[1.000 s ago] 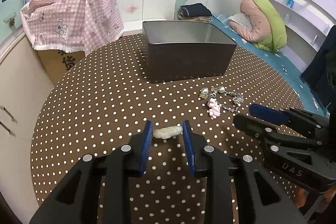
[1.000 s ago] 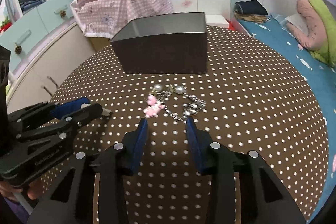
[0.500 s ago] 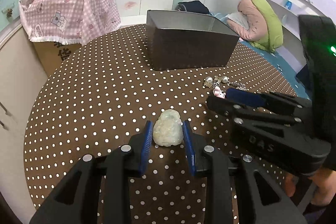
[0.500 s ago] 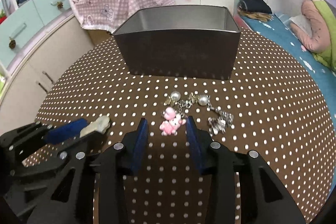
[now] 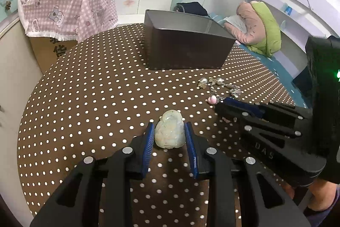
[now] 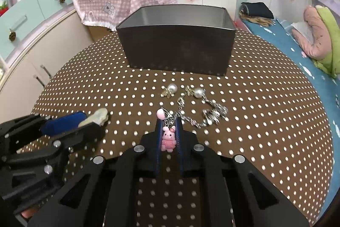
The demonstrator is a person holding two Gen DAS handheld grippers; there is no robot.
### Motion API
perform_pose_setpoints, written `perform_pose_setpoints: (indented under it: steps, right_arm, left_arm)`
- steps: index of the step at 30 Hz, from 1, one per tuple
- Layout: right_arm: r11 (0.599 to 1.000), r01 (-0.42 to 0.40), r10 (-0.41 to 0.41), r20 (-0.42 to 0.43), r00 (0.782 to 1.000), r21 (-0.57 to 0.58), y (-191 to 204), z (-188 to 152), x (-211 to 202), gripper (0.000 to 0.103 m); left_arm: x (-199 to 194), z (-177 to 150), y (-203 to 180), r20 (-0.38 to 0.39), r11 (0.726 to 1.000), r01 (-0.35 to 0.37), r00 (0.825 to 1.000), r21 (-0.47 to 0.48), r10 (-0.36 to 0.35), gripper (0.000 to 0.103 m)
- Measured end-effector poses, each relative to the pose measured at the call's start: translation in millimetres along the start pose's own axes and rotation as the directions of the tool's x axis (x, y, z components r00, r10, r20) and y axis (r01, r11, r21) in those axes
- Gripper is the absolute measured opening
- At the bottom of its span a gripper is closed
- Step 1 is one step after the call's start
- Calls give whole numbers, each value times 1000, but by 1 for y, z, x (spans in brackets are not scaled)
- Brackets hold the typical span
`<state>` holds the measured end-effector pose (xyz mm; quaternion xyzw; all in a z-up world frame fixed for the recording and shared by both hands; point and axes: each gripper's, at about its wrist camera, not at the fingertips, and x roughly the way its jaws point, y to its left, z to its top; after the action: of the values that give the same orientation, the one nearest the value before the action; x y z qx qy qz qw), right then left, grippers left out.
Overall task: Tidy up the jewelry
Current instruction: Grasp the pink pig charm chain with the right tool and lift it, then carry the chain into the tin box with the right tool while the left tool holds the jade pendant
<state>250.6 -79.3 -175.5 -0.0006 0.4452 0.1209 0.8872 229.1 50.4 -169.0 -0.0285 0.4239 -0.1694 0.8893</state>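
Left tool (image 5: 169, 135) clamps pale jade pendant (image 5: 169, 130), right tool (image 6: 169, 137) pinches pink bunny charm (image 6: 168, 138) w/ chain trailing on tabletop (image 6: 265, 120), both apparently staged for dark box (image 6: 176, 52) beyond; 2 pearl earrings (image 6: 184, 89) remain loose.

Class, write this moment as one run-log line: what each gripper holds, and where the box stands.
left gripper: shut on jade pendant | right gripper: shut on pink bunny charm | dark box: open, behind jewelry
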Motion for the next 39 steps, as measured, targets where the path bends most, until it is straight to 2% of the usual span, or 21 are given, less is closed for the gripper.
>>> perform_pose_setpoints:
  steps: [6, 14, 20, 26, 33, 37, 39]
  right_arm:
    - [999, -28, 27, 33, 999, 21, -10, -10, -24, 13]
    - [990, -112, 105, 82, 991, 85, -34, -8, -58, 13]
    - [988, -100, 101, -7, 995, 121, -52, -31, -46, 13]
    - [987, -94, 100, -35, 994, 132, -57, -50, -45, 15]
    - [991, -73, 77, -31, 997, 113, -57, -51, -48, 15]
    - [990, -73, 73, 8, 997, 119, -59, -39, -51, 15]
    - [991, -75, 73, 24, 997, 115, -58, -28, -48, 22]
  left_arm:
    - [-13, 1, -13, 23, 1000, 10, 1000, 18, -11, 27]
    - [-27, 4, -26, 45, 999, 31, 998, 34, -33, 27]
    - [-24, -1, -31, 25, 999, 26, 999, 34, -26, 27]
    - [-22, -2, -33, 14, 999, 32, 999, 35, -32, 27]
    - [-20, -3, -32, 7, 999, 35, 999, 30, -36, 27]
    - [-19, -2, -28, 8, 999, 34, 999, 19, -34, 27]
    - [-18, 0, -24, 11, 999, 34, 999, 10, -34, 27]
